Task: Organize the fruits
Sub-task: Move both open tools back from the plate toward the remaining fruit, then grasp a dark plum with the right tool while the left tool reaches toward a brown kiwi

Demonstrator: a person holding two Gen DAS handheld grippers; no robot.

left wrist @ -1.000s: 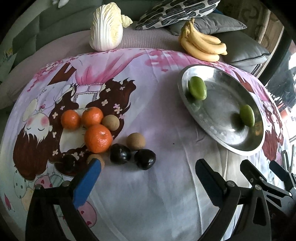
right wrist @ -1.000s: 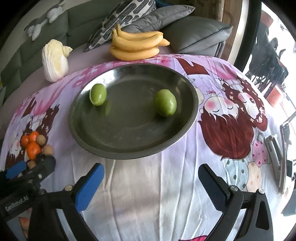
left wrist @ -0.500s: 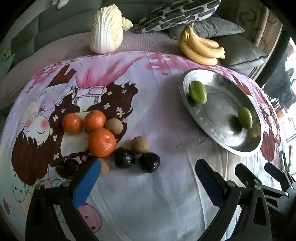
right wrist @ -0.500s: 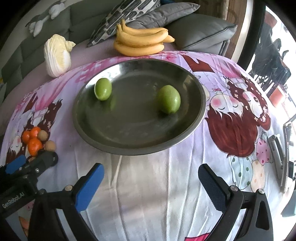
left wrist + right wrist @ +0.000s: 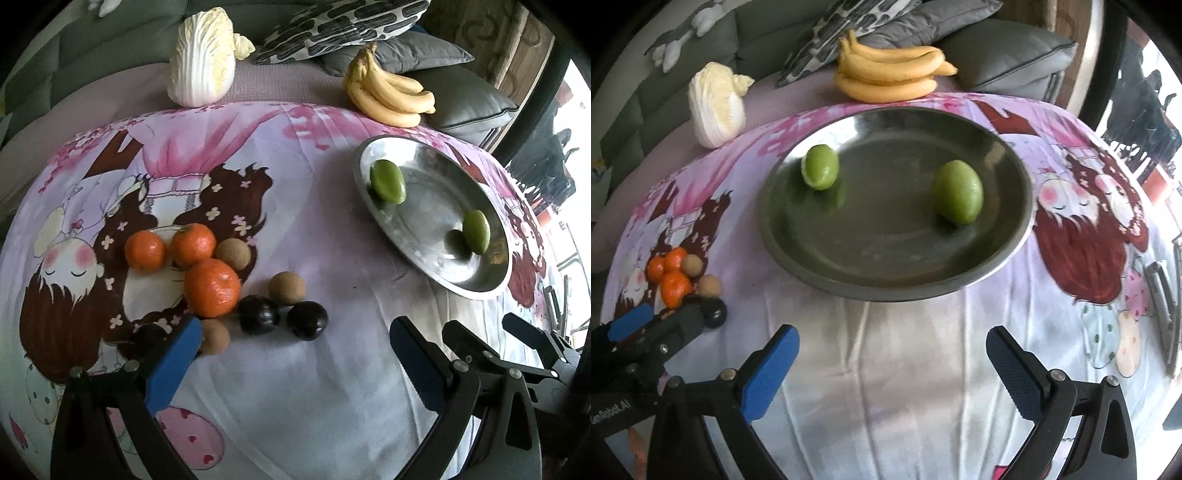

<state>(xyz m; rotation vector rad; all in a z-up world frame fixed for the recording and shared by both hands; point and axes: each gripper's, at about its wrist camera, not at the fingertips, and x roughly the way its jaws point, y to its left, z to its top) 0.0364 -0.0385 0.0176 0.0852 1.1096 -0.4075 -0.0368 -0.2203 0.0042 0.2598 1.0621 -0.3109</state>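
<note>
Your left tongs [image 5: 295, 354] and right tongs [image 5: 892, 358] both gape wide, holding nothing. Two green limes [image 5: 957, 192] sit in the round steel plate [image 5: 820, 273]. Orange tangerines [image 5: 211, 288] wait nearby, one brown fruit [image 5: 216, 336] half hidden.

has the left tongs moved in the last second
Yes. In the left wrist view the fruit pile, such as the big orange, has slid down toward the left tongs, so they have moved forward toward the fruit.

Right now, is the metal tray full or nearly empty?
Nearly empty: the tray holds only two green fruits, apart, with bare metal between.
</note>
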